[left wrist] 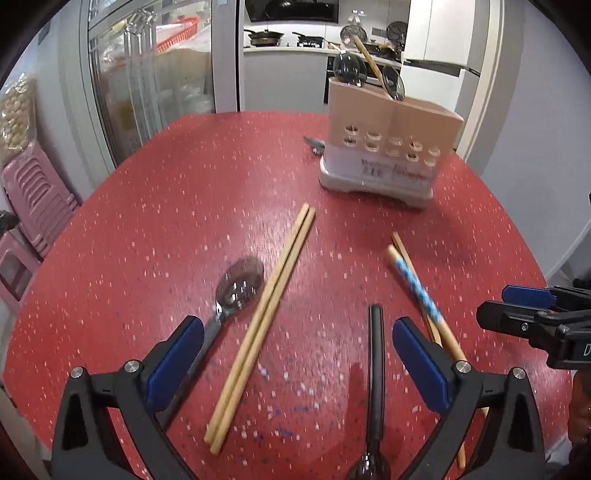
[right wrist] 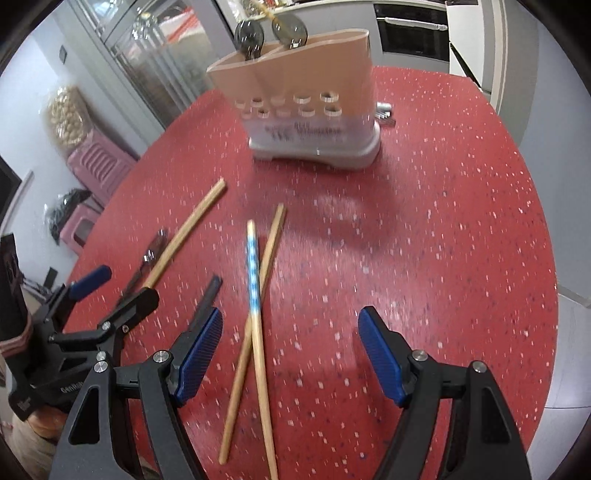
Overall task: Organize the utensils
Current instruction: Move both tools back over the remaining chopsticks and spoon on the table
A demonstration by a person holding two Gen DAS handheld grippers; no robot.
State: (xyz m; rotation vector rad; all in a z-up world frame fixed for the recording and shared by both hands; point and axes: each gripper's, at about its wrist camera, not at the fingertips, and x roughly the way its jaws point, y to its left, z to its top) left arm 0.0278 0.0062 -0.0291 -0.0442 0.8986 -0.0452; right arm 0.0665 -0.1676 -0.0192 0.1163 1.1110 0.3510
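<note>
Two pairs of tongs hang over the red speckled table (left wrist: 147, 206), both spread wide and pinching nothing: the left tongs (left wrist: 297, 334) above a plain chopstick pair (left wrist: 264, 321) and a black-handled utensil (left wrist: 376, 373), the right tongs (right wrist: 290, 325) above two crossed chopsticks (right wrist: 258, 332), one banded blue. Farther back stands the beige utensil holder (right wrist: 306, 107) with spoons inside. One spoon (left wrist: 236, 286) lies beside the plain pair.

Home kitchen, to judge by pans (left wrist: 264, 36) on a stove behind the red speckled table (left wrist: 155, 206), a built-in oven (right wrist: 412, 31), a glass-door cabinet (left wrist: 147, 74) of tableware, stacked pink plastic stools (left wrist: 35, 199) alongside.
</note>
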